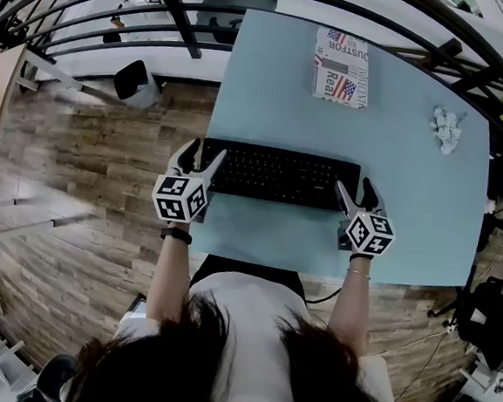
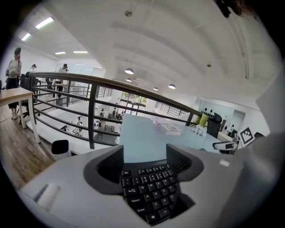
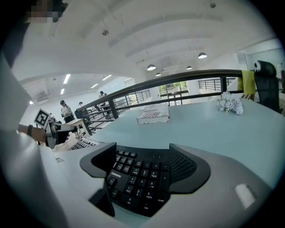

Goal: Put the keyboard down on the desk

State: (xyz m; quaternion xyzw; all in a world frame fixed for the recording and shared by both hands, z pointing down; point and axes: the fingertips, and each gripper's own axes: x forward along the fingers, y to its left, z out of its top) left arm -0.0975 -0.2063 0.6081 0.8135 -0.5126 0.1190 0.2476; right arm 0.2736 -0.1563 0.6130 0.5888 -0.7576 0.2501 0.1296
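Note:
A black keyboard (image 1: pixel 280 174) lies flat on the pale blue desk (image 1: pixel 408 209), close to its near edge. My left gripper (image 1: pixel 201 152) sits at the keyboard's left end with its jaws spread apart, one finger over the keys and one just off the end. My right gripper (image 1: pixel 355 187) stands the same way at the right end. The left gripper view shows the keyboard's left keys (image 2: pixel 149 191) filling the wide gap of the left gripper (image 2: pixel 144 156). The number-pad end (image 3: pixel 133 182) lies between the spread jaws of the right gripper (image 3: pixel 142 156).
A printed box or book (image 1: pixel 342 65) lies at the desk's far side, and a small white bunch (image 1: pixel 446 127) sits at the far right. Black railings (image 1: pixel 119 18) run beyond the desk. A dark bin (image 1: pixel 135 80) stands on the wooden floor at left.

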